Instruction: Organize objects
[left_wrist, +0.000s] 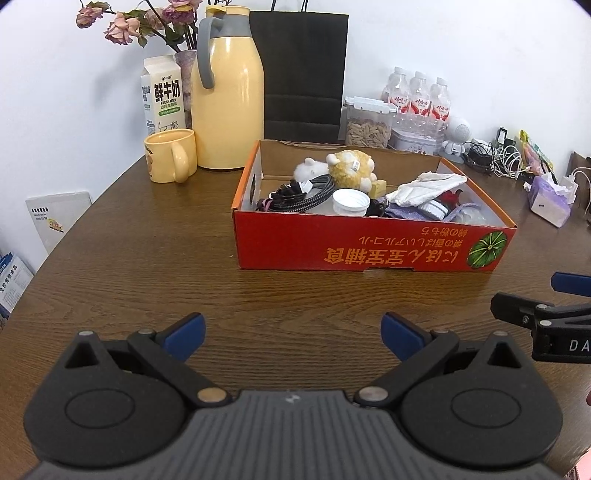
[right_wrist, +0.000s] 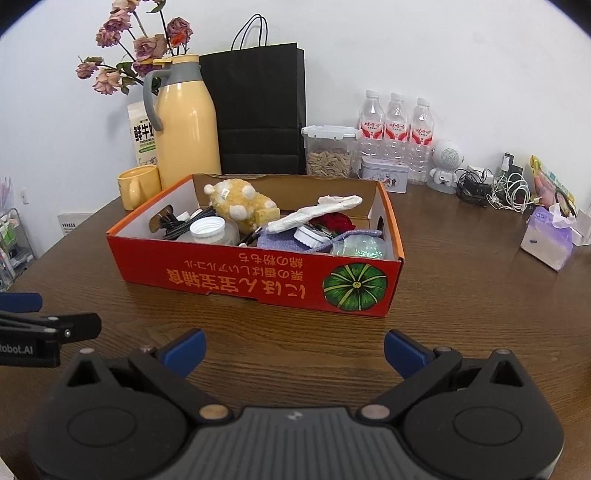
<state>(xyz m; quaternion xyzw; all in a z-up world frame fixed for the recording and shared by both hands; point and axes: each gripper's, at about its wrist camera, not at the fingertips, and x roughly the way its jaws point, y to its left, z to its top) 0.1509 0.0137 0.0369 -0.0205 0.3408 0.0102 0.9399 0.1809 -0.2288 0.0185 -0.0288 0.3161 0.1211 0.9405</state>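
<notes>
**Grippers Poised Before a Crowded Box**

The left gripper (left_wrist: 291, 334) and right gripper (right_wrist: 294, 350), jaws spread wide and empty, hover low in frame over a wooden table (left_wrist: 147, 258). At frame centre sits the red cardboard box (right_wrist: 258, 275), holding a plush toy (right_wrist: 240, 203), cable (left_wrist: 306, 195) and white lid (right_wrist: 207, 229).

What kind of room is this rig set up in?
Probably an office break or meeting room, not certain. A round wooden table against a plain white wall holds a thermos jug, bottled water and a tangle of chargers.
</notes>
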